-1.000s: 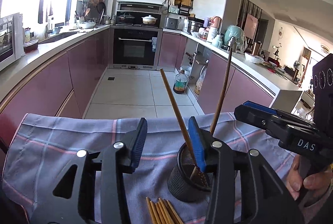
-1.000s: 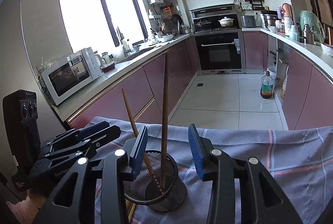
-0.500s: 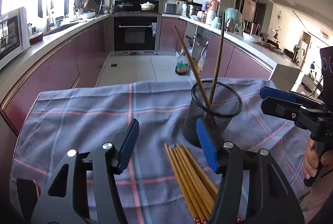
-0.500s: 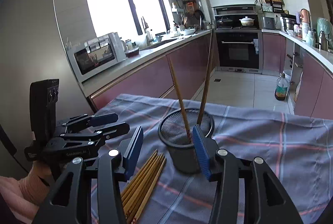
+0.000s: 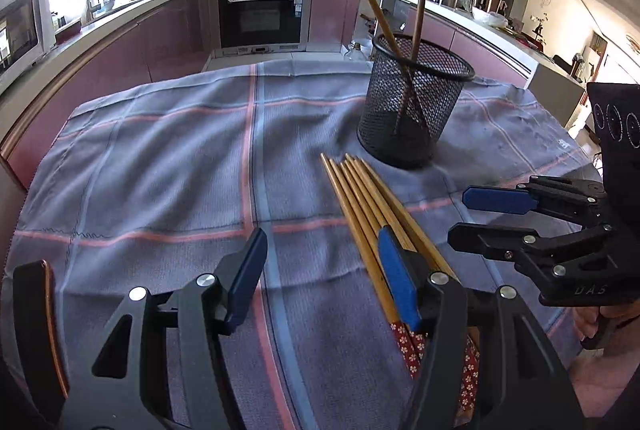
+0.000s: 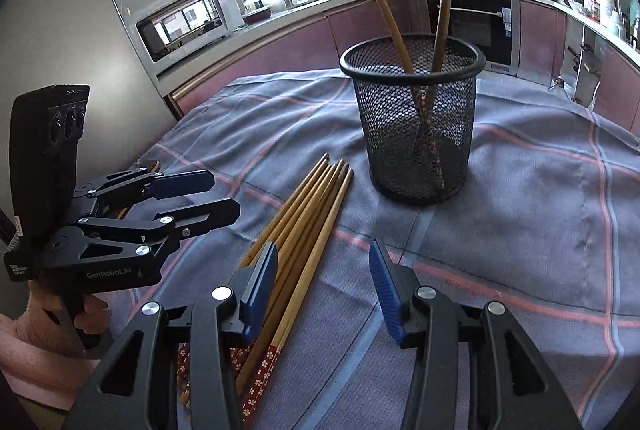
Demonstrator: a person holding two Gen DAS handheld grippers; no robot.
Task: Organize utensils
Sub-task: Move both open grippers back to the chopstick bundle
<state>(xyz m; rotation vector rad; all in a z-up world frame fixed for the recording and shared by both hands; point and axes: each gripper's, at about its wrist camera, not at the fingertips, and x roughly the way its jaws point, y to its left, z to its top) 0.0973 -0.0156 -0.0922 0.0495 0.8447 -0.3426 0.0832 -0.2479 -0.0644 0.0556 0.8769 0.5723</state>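
A black mesh cup (image 5: 416, 102) stands upright on the checked cloth; it also shows in the right wrist view (image 6: 416, 122). Two chopsticks (image 5: 416, 14) lean inside it. Several loose wooden chopsticks (image 5: 368, 206) with red flowered ends lie side by side on the cloth in front of the cup, also in the right wrist view (image 6: 308, 226). My left gripper (image 5: 320, 278) is open and empty, its right finger above the bundle. My right gripper (image 6: 324, 286) is open and empty, its left finger above the bundle.
The grey-blue checked cloth (image 5: 160, 158) covers the table. Beyond its far edge lie the kitchen floor, an oven (image 5: 260, 14) and purple cabinets. A microwave (image 6: 184, 18) stands on the left counter. Each gripper shows in the other's view, beside the chopsticks.
Both grippers have pulled back and up from the cup. The cup now stands farther ahead and the loose chopsticks lie under the open fingers. Two chopsticks stay in the cup.
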